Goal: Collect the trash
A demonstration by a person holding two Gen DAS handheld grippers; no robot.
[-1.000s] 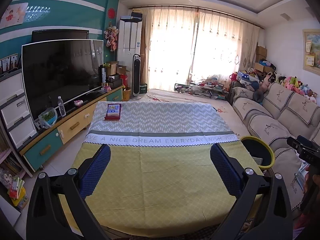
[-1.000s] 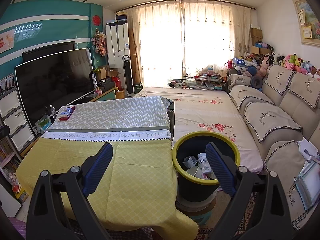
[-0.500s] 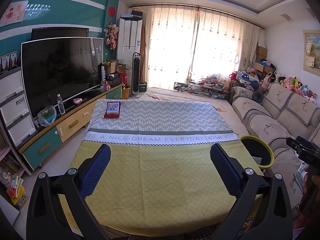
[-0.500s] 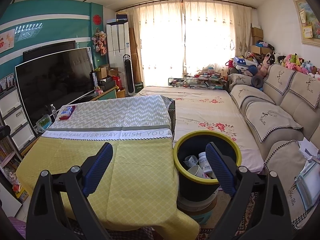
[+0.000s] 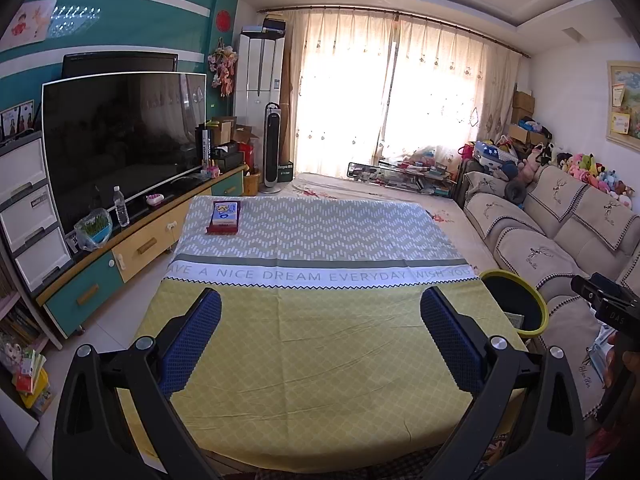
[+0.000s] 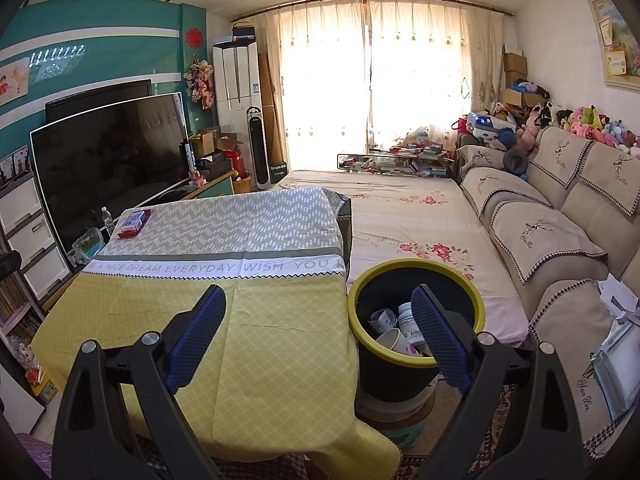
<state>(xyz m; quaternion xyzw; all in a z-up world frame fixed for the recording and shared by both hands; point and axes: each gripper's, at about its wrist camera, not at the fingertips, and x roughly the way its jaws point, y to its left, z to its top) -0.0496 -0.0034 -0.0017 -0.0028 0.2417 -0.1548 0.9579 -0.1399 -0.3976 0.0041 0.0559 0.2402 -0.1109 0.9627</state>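
A black trash bin with a yellow rim (image 6: 416, 268) stands at the right edge of the table and holds a paper cup (image 6: 394, 340), a white bottle (image 6: 407, 320) and crumpled paper. It also shows in the left wrist view (image 5: 516, 280). My right gripper (image 6: 318, 300) is open and empty, above the table's right edge and the bin. My left gripper (image 5: 320, 304) is open and empty above the yellow near part of the tablecloth (image 5: 320, 344). A red and blue box (image 5: 224, 216) lies at the table's far left corner.
A TV (image 5: 120, 136) on a low cabinet (image 5: 132, 252) runs along the left, with a water bottle (image 5: 121, 212). A beige sofa (image 5: 560, 232) lines the right. A floral sheet (image 6: 408, 220) lies beyond the bin. Curtained windows are at the back.
Both views have shifted only slightly. Both grippers stay open and empty; nothing on the table has moved.
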